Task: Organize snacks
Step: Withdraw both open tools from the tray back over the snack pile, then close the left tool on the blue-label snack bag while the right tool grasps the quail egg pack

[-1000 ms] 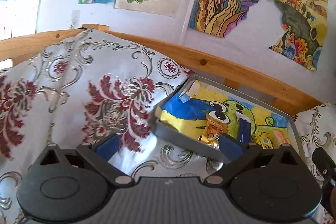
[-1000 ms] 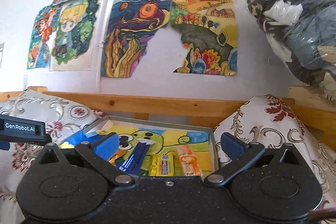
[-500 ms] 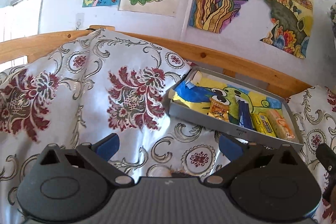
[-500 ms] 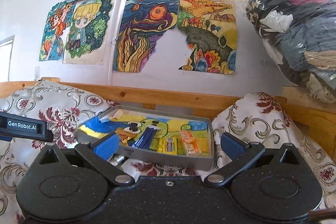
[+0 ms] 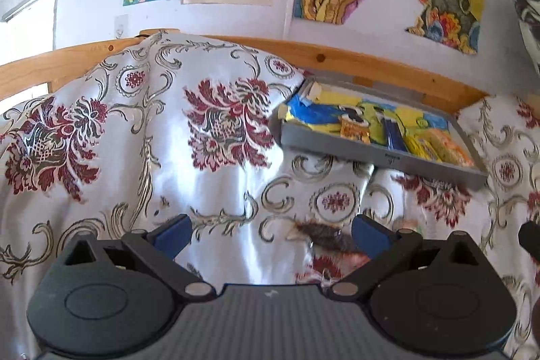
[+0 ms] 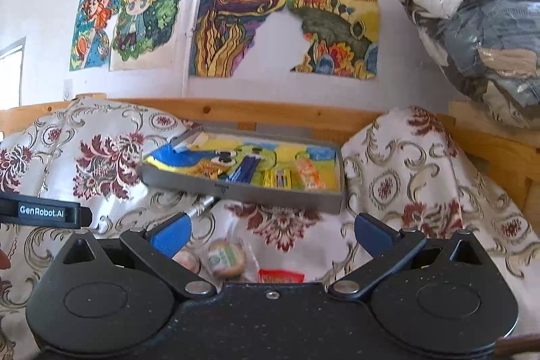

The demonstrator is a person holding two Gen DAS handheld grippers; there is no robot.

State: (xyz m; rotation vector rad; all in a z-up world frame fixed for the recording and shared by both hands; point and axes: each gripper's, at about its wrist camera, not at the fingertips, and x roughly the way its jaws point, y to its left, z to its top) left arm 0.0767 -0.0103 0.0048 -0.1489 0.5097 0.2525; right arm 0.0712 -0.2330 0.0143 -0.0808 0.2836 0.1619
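Both hands hang back from the tray, which sits mid-frame in the right view, propped on the flowered cloth against the wooden rail. Four snacks already lie in it: an orange packet, a blue stick, a yellow pack and an orange bar.

The right hand-held gripper is spread wide and carries nothing. Loose snacks lie low in its frame, just ahead of the fingers: a round biscuit, a second round one half hidden, and a red wrapper. A silver stick pokes out from under the tray's near edge.

The left hand-held gripper is also wide open and empty, with a dark wrapper lying by its right finger, low in that frame.

Now, the risks. That cloth is slick and rumpled, so a closing finger could bunch fabric in with the snack, or skid a round biscuit away. The tray looks tilted on soft ground; a nudge to its near wall, or tugging the silver stick out from under it, could tip it and spill what's sorted. Thin wrappers may crumple or slip from the pinch.
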